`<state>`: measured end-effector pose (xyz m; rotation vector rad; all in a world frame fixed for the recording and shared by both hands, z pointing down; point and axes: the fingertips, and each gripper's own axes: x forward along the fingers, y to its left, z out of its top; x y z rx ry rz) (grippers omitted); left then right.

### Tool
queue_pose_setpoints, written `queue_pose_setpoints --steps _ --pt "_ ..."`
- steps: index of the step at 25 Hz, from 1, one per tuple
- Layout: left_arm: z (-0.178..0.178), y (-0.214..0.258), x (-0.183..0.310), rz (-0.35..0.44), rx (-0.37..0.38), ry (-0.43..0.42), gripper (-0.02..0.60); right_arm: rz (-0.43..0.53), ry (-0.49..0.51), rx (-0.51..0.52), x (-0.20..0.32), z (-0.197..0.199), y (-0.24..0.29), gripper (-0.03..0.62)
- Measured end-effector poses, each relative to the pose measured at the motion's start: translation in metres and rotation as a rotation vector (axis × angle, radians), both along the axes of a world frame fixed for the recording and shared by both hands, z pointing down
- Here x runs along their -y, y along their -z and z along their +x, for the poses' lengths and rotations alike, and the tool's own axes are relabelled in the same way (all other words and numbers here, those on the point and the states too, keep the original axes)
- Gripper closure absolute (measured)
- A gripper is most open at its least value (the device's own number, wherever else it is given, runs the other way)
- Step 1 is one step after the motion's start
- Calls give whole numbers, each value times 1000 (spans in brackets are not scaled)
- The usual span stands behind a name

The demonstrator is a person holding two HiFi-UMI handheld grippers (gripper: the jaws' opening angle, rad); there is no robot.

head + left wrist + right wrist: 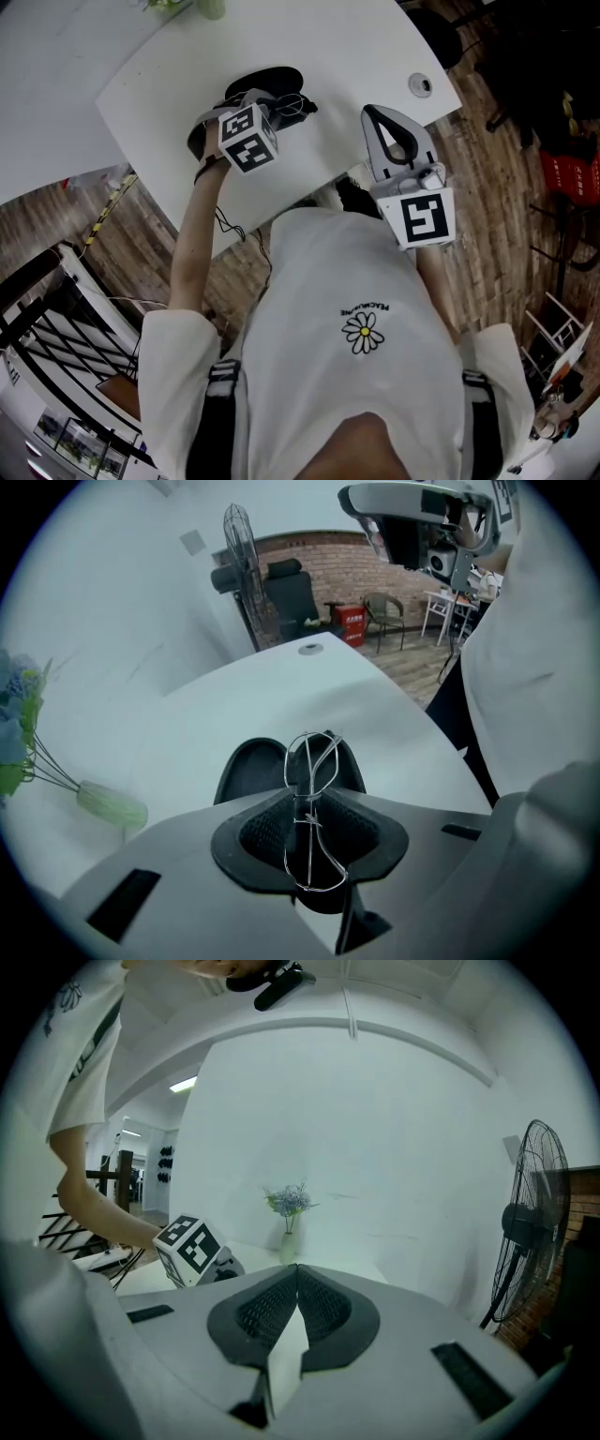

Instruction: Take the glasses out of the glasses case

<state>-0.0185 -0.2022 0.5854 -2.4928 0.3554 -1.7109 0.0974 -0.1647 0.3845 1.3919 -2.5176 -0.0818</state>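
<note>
White tabletop, wire-thin glasses, dark, perhaps oval case

Left gripper clamped; right gripper closed, level.

White table, wooden floor (brick wall).

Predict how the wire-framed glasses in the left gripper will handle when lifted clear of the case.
The glasses look like thin wire, so probably very light and easily bent. The left gripper clamps them edge-on, so they may pivot or slip above the open case.
</note>
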Motion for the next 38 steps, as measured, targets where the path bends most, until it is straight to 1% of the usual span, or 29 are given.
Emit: queue_pose_setpoints --steps 4,8,12,19,23,27,31,38 --pt "1 23 6 51 -19 -2 479 14 8 3 0 -4 5 585" --pt "5 51 21 117 -58 12 479 48 32 9 4 -11 11 585" --pt "8 83 26 178 -97 27 479 60 54 8 -2 -18 17 585" --pt "10 147 44 324 -178 56 479 80 54 34 7 -18 23 585" --pt "9 188 53 427 -230 81 479 104 38 46 15 -16 31 585" --pt "8 238 61 550 -312 131 479 137 21 54 24 -12 44 585" --pt "5 289 63 681 -415 195 479 193 16 70 32 -12 62 585" --pt "-2 350 49 842 -616 314 479 267 0 96 48 -11 86 585"
